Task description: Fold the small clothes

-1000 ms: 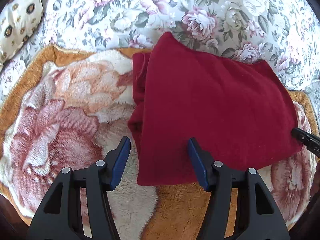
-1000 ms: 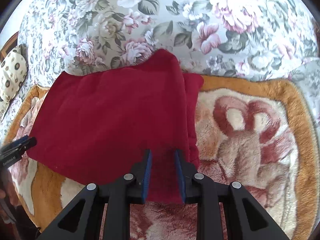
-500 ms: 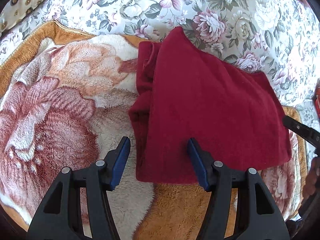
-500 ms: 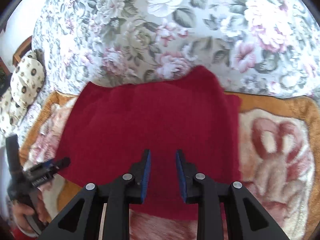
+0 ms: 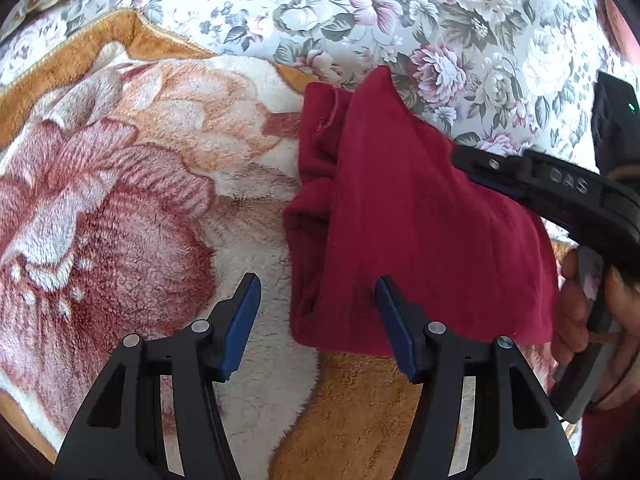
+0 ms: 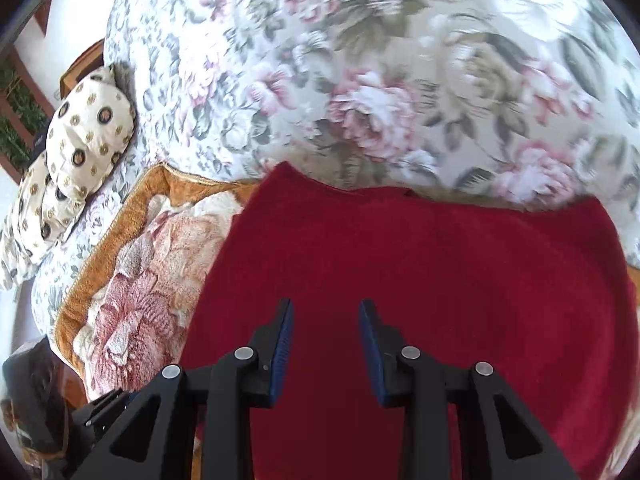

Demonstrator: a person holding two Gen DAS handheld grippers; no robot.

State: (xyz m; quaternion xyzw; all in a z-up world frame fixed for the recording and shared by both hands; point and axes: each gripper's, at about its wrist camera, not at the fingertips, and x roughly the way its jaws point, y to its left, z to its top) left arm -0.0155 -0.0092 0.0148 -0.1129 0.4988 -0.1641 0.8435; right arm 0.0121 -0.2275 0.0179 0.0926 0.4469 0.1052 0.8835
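Observation:
A dark red garment [image 5: 420, 220] lies folded on the plush rose-patterned blanket [image 5: 120, 208]. Its loose layers bunch along the left side. My left gripper [image 5: 318, 284] stands open over the garment's near-left corner, its pads clear of the cloth. The right gripper [image 5: 540, 176], carried by a hand [image 5: 592, 300], reaches in over the garment's right part. In the right wrist view the right gripper [image 6: 326, 306] hovers above the middle of the red garment [image 6: 420, 272]. Its jaws are opening and nothing is pinched between them.
A floral bedspread [image 5: 400, 20] rises behind the blanket. A cream pillow with dark medallions [image 6: 88, 128] lies at the far left. The blanket's orange border [image 6: 132, 216] runs along its edge. The left gripper's black body [image 6: 104, 404] shows at the lower left.
The right gripper let go of the garment's right edge, swung left across the cloth and widened its jaws. The left gripper shifted a little and rolled, staying open.

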